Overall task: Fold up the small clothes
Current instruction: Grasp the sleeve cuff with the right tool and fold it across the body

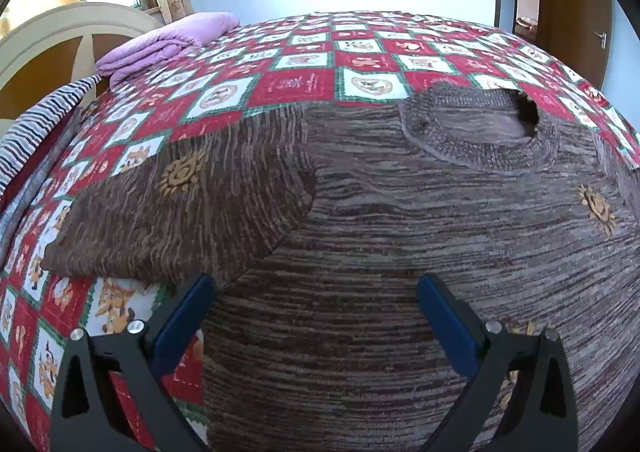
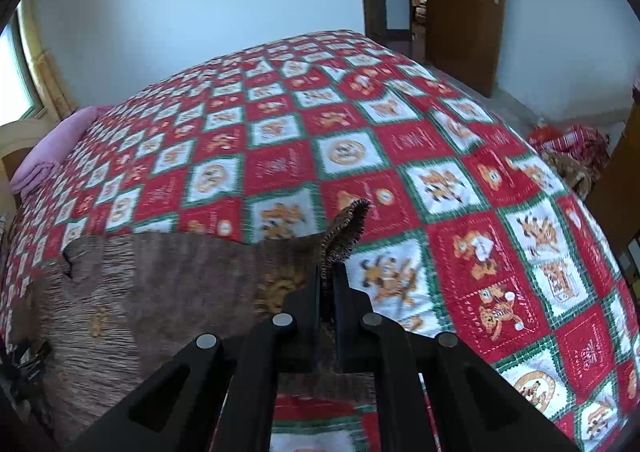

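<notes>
A brown striped knit sweater (image 1: 400, 219) lies flat on the bed, its round collar (image 1: 480, 131) toward the far side and its left sleeve (image 1: 172, 211) spread out to the left. My left gripper (image 1: 316, 292) hovers open over the sweater's lower body, blue pads wide apart with nothing between them. In the right wrist view the same sweater (image 2: 140, 292) lies at lower left. My right gripper (image 2: 330, 276) is shut on the sleeve cuff (image 2: 348, 228), which sticks up above the fingertips, lifted off the bed.
A red, white and green patchwork quilt (image 2: 400, 139) covers the whole bed. A folded purple blanket (image 1: 168, 39) and a striped cloth (image 1: 36, 131) sit at the far left by the headboard. An open wooden door (image 2: 464, 3) and a heap of red cloth (image 2: 568, 143) are to the right.
</notes>
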`<state>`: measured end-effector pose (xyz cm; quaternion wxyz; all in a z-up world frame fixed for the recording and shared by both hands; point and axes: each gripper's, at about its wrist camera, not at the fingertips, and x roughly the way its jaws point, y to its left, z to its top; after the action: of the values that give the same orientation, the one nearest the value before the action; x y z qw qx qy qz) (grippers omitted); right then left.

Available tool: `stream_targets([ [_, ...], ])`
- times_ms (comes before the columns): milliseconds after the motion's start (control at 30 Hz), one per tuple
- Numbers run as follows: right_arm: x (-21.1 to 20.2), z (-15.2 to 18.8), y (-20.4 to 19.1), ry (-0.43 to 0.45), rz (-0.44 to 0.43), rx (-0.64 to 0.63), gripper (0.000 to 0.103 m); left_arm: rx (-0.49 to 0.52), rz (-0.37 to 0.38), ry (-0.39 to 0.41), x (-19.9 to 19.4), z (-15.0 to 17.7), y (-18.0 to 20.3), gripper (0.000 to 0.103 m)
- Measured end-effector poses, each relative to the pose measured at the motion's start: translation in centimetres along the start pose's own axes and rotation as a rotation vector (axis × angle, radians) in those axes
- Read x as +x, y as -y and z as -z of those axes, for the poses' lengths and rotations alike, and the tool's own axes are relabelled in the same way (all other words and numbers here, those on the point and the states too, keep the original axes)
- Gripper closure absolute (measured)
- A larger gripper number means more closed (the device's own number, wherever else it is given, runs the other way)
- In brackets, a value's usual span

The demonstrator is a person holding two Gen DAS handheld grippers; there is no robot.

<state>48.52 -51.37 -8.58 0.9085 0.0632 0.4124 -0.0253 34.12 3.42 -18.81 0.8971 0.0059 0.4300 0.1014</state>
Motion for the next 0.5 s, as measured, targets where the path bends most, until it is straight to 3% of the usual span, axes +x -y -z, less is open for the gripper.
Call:
stream_targets([
  [500,-6.6,-2.6,-12.1,0.024,-0.099,-0.14,0.098,-0.04,0.047,0.011,-0.1,0.1,-0.8,0.0],
])
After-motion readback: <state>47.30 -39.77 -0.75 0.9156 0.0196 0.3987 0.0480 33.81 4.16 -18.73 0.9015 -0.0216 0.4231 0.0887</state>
